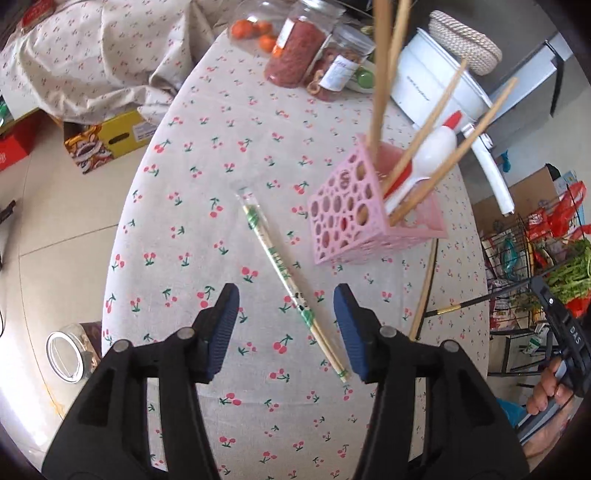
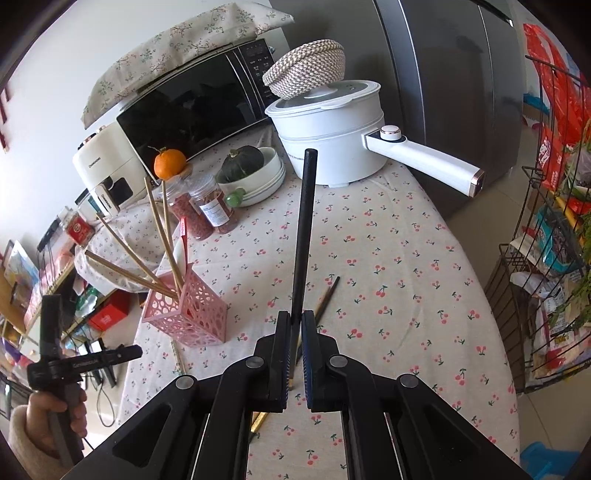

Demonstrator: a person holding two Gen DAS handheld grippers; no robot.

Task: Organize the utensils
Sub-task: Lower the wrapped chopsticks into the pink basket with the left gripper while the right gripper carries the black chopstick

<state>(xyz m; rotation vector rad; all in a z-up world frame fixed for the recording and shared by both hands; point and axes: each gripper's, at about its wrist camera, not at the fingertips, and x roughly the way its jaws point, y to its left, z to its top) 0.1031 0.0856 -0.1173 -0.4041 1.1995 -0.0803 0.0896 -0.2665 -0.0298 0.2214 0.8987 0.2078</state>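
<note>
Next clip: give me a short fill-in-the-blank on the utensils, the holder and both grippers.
1. The right gripper is shut on a ____ chopstick.
2. The left gripper is ____, with the wrapped chopsticks lying on the tablecloth below it.
3. The pink holder has wooden chopsticks and a white ____ in it.

Missing words: black; open; spoon

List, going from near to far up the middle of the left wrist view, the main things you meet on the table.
wrapped chopsticks → pink utensil holder → jar of red grains → oranges
</note>
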